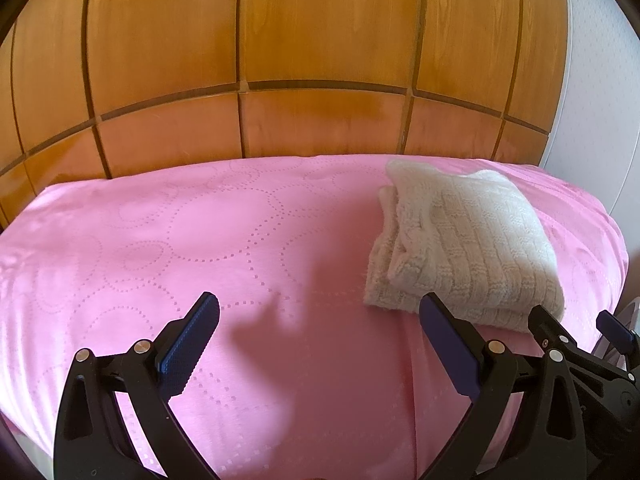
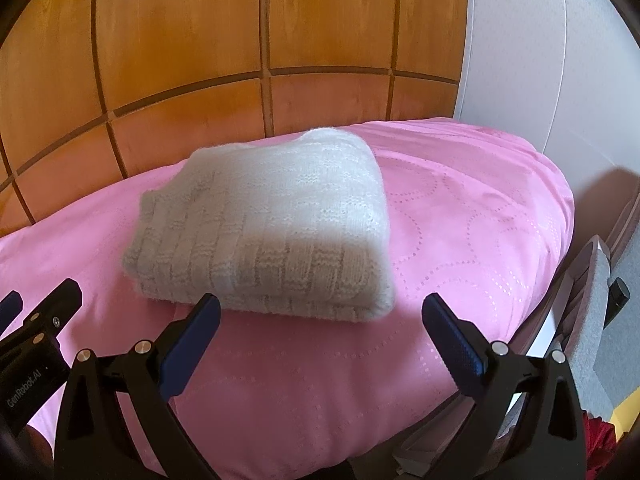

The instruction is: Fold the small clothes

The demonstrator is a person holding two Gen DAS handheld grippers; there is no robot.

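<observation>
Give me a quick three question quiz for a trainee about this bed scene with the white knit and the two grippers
1. True or false: the white knit garment lies folded on the pink bedspread.
2. What is the left gripper holding: A) the garment, B) the bedspread, C) nothing?
3. Fill in: behind the bed stands a paneled ____ surface.

Key:
1. True. It sits as a compact folded bundle.
2. C. Its jaws are spread wide over bare bedspread, and the right gripper is open too, just short of the garment's near edge.
3. Wooden.
</observation>
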